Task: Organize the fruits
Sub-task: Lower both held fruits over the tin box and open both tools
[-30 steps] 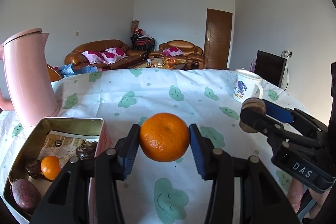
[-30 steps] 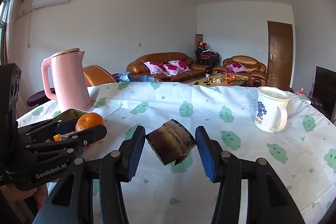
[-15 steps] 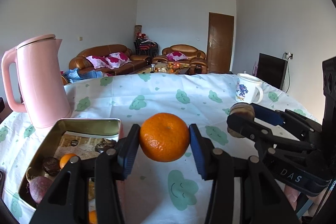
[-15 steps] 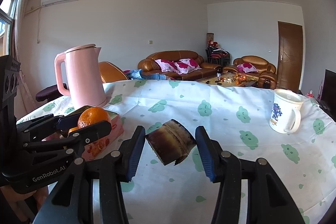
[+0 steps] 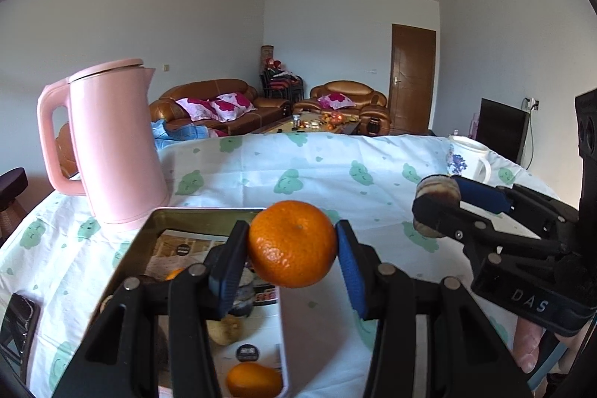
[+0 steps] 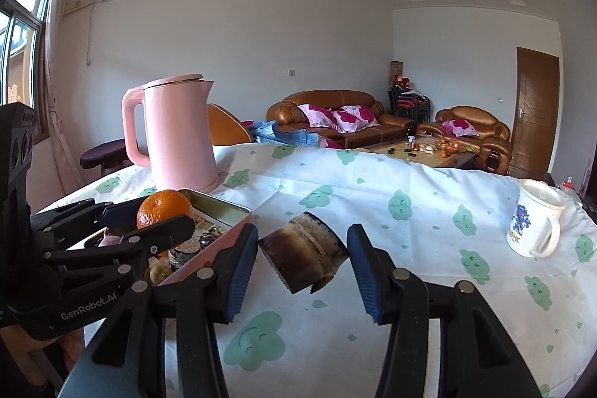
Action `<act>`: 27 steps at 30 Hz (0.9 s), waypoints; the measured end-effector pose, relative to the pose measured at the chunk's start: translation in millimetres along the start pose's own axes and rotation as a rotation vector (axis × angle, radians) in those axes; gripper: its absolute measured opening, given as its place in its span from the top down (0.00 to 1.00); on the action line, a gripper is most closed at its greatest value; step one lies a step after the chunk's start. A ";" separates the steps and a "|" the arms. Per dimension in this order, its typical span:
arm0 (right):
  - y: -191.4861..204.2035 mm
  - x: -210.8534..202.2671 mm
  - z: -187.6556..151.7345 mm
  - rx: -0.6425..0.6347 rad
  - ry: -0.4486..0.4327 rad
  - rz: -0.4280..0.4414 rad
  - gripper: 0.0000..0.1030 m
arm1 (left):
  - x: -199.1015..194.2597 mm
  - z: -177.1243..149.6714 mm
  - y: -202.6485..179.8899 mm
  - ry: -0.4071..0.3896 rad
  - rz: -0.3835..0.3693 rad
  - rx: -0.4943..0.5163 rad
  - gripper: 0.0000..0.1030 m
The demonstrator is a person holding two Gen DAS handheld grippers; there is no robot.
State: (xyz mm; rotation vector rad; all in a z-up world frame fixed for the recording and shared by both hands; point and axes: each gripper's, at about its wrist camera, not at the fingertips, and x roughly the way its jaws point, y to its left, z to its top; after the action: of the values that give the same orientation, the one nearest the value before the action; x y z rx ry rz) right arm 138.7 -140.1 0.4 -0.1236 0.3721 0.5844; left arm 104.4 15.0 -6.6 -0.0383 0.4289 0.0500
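Note:
My left gripper is shut on an orange and holds it above the right edge of a pink tin box. The box holds another orange, a pale round fruit and dark fruits. My right gripper is shut on a dark brown sugarcane piece, held above the tablecloth just right of the tin box. The left gripper with its orange shows at left in the right wrist view. The right gripper with the sugarcane piece shows at right in the left wrist view.
A pink kettle stands behind the box at the left. A white mug stands at the right of the table. A dark phone lies at the table's left edge. The cloth has green cloud prints.
Both grippers have moved left toward the tin box with their fruit still held. The left gripper's orange now hangs over the box's right edge.

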 end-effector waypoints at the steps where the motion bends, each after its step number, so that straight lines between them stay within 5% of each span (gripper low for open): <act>1: 2.3 1.2 1.0 -0.003 0.000 0.005 0.50 | -0.4 0.2 3.2 0.003 0.001 -0.004 0.53; 27: 60.7 32.0 20.0 -0.082 0.019 0.105 0.50 | -10.1 -4.5 70.9 0.017 0.113 -0.063 0.53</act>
State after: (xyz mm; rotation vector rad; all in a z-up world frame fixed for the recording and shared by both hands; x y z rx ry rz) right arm 135.6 -68.9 6.2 -0.1898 0.3750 0.7026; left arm 89.4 85.1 -8.3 -0.0762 0.4458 0.1745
